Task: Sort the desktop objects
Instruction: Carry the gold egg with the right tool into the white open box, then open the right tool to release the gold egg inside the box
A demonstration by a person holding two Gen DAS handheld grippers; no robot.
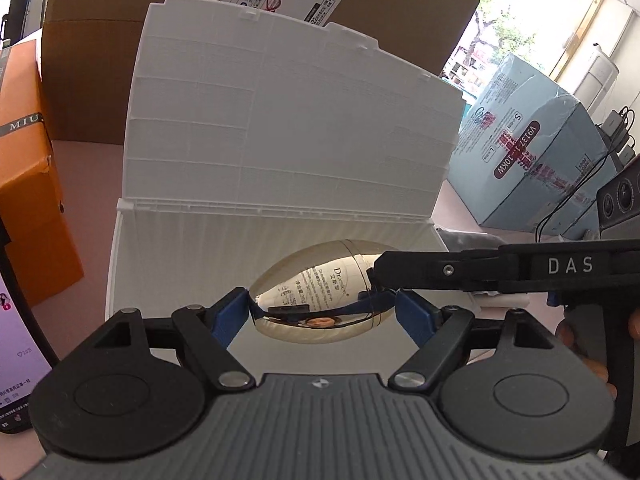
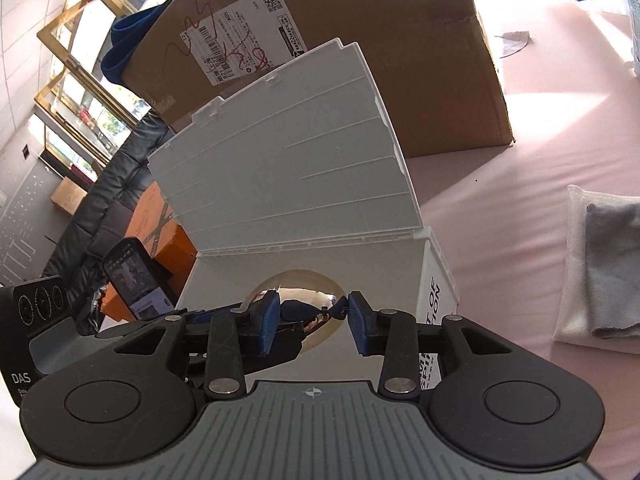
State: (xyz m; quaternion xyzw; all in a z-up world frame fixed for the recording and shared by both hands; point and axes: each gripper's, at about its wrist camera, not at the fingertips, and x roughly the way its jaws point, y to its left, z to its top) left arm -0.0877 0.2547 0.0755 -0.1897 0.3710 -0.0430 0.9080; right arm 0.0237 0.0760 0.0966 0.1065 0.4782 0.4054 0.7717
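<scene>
In the left wrist view, the left gripper (image 1: 324, 312) is holding its blue pads apart on either side of a gold egg-shaped container (image 1: 320, 292) hanging over the open white storage box (image 1: 280, 184); whether they grip is unclear. The box's contents are hidden.

In the right wrist view, the right gripper (image 2: 314, 318) is spreading its fingers beside the same egg, over the box's opening.

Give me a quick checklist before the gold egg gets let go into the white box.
1. Lid of white box open: ok.
2. Gold egg over the box opening: ok.
3. Left gripper clamped on egg: ok, both pads touch.
4. Right gripper gripping egg: cannot tell; pads sit around its end, and contact is unclear.
5. Box floor free beneath egg: cannot tell, hidden.
</scene>
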